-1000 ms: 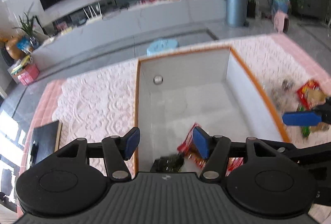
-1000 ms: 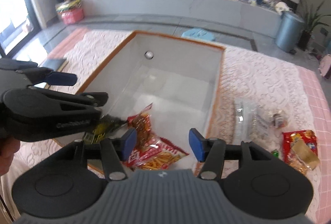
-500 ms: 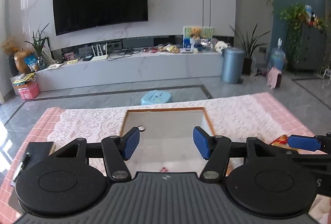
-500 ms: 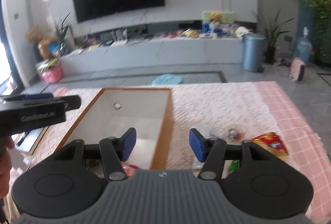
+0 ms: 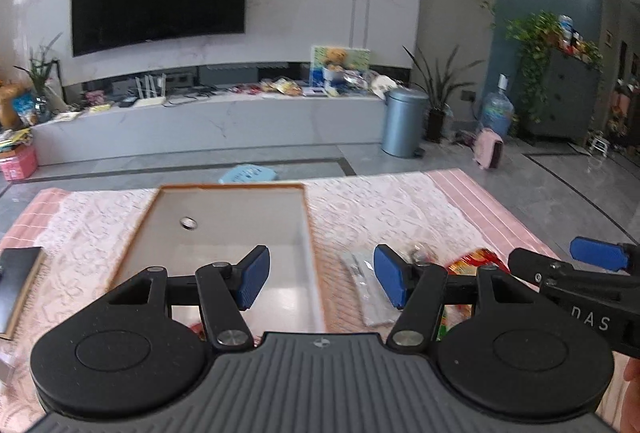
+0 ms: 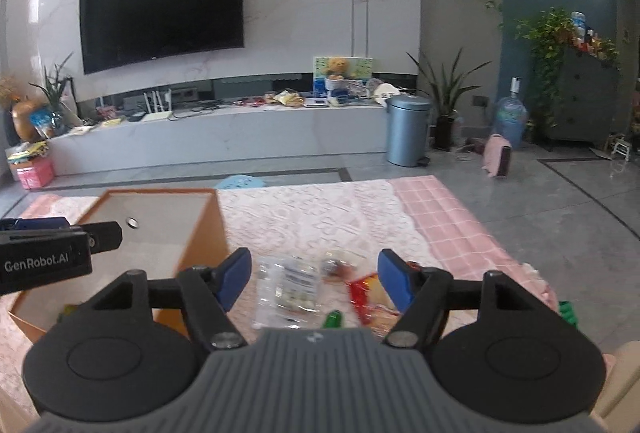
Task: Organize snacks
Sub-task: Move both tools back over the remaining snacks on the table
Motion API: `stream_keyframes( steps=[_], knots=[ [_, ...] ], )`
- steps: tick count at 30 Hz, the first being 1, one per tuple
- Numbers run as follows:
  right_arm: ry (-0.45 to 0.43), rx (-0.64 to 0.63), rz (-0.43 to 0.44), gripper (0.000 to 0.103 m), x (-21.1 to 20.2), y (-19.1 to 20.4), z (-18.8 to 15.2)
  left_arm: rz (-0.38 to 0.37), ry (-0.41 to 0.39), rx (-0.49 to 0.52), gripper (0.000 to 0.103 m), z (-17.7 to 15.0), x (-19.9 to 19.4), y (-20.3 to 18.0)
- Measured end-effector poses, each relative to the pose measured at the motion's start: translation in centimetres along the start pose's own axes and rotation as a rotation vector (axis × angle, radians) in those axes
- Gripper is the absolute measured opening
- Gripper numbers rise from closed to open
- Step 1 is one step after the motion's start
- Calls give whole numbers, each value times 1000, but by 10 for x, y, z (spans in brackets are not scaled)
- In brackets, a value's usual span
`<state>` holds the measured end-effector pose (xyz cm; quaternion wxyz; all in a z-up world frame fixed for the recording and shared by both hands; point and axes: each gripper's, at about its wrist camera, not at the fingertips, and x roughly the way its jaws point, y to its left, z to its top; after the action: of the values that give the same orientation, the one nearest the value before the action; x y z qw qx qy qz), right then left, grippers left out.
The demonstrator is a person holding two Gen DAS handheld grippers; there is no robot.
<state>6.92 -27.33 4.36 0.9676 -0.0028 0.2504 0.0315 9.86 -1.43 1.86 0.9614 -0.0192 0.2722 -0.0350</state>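
1. Right gripper (image 6: 314,275) hangs over the loose snacks, jaws opening, nothing between the pads but air. Left gripper (image 5: 320,279) sits with jaws apart and empty, straddling the right wall of the box (image 5: 310,233).
2. Box stands on the pink lace cloth (image 6: 320,217), left of the pile; white inside, orange rim, a small round hole in the far wall. Near floor of the box is hidden behind the gripper bodies; a sliver of red shows there in the left view, likely a packet already in.
3. Snacks still out, all right of the box: clear bag (image 6: 290,285) nearest the box wall, small twisted candy (image 6: 334,267) just beyond it, red packet (image 6: 366,293) to the right, green piece (image 6: 334,319) at the near edge, another green bit (image 6: 568,313) far right.
4. Step in hand, as I read it: reach for the next snack. Clear bag lies most squarely between the right pads, so it looks the natural pick.
5. To do it well: let the jaws finish widening before dropping; come down tilted so one pad slides under a bag edge; pinch a seam or corner, not the flat middle, since film is slippery and may fold away.
6. Watch the lace cloth; a low pinch could snag it.
7. Keep the left gripper clear of the box mouth, or use it on the red packet.
8. Lift over the orange rim; let go low inside.
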Motion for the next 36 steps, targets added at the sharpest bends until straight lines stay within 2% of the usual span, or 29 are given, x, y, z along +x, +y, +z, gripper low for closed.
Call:
stream_keyframes(
  steps=[12, 21, 31, 36],
  knots=[
    [77, 27, -71, 69, 27, -48, -31, -60, 97, 59, 71, -20, 27, -36],
    [151, 44, -92, 69, 56, -63, -49, -102, 184, 109, 71, -36, 57, -57],
    [195, 112, -111, 69, 90, -85, -65, -122, 266, 85, 71, -47, 95, -63],
    [246, 198, -78, 69, 108, -99, -71, -136, 303, 81, 71, -48, 115, -65]
  ],
)
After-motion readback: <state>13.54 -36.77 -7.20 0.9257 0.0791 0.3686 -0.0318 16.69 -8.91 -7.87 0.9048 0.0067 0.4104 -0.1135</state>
